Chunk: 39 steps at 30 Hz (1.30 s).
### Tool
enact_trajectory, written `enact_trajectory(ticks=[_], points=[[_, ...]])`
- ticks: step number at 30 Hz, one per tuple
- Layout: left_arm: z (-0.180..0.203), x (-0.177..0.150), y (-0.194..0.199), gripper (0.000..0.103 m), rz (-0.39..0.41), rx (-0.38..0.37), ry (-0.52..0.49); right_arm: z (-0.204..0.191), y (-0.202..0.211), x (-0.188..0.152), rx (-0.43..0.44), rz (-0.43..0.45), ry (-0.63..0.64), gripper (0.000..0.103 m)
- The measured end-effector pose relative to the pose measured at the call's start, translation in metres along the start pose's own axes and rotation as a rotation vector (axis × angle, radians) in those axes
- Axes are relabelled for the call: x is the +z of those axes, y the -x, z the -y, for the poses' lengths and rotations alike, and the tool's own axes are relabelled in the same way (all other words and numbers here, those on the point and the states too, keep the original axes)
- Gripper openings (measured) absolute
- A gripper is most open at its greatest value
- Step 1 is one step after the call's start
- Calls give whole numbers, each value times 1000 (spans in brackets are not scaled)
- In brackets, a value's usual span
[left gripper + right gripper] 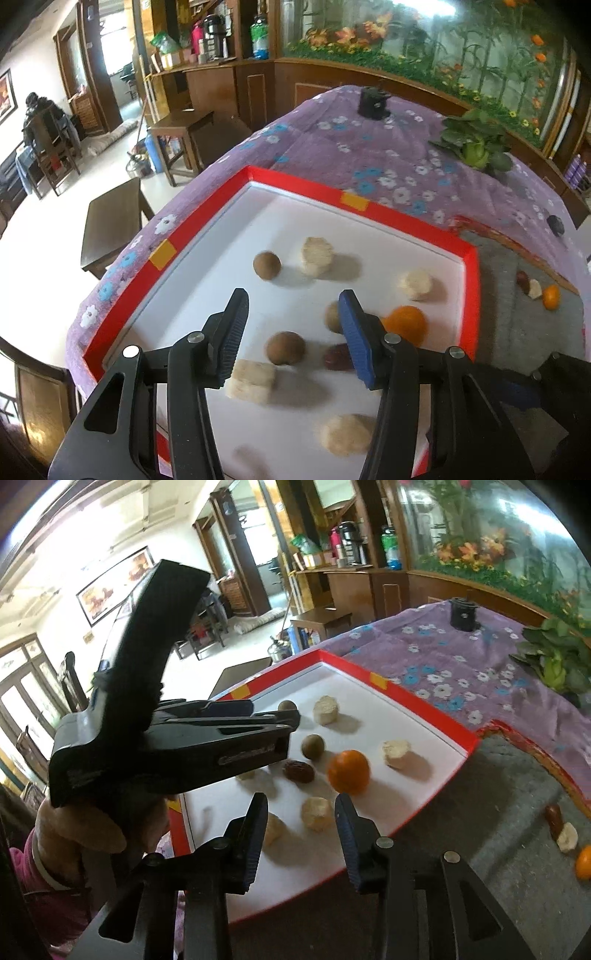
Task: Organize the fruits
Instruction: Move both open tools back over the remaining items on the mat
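Note:
A white tray with a red rim [207, 206] holds several fruits: an orange [404, 325], brown round fruits [285, 347], a dark red date [338, 356] and pale peeled banana chunks [251, 378]. My left gripper [291, 328] is open and empty, hovering over the tray above a brown fruit. In the right wrist view the tray [424, 709] shows with the orange [349, 771]. My right gripper [301, 834] is open and empty above a banana chunk [316, 813] near the tray's front. The left gripper [275, 712] also shows at the left of the right wrist view.
On the grey mat [498, 794] right of the tray lie a date [554, 816], a banana chunk [567, 841] and a second orange [583, 862]. A leafy green vegetable [476, 142] and a black object [373, 103] sit on the purple flowered cloth [332, 147].

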<state>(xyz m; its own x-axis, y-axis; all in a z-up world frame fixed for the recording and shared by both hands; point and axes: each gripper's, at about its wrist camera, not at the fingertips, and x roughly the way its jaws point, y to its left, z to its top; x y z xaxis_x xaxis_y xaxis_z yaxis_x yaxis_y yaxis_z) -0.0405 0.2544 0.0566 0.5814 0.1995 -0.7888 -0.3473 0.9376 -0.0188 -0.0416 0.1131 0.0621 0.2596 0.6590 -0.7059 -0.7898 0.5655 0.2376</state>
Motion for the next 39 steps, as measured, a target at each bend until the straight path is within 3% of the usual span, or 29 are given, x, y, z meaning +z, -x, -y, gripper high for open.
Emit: enact_trajectory(ticks=[9, 13, 32, 39], points=[[50, -8, 18, 54, 18, -62, -63, 33, 36, -24, -64, 28, -70, 38], [77, -12, 24, 64, 22, -91, -99, 51, 52, -37, -102, 40, -103, 38], [187, -20, 9, 64, -59, -218, -255, 155, 127, -109, -268, 80, -335, 41], [209, -15, -6, 64, -91, -233, -262, 179, 128, -110, -313, 83, -336, 41]])
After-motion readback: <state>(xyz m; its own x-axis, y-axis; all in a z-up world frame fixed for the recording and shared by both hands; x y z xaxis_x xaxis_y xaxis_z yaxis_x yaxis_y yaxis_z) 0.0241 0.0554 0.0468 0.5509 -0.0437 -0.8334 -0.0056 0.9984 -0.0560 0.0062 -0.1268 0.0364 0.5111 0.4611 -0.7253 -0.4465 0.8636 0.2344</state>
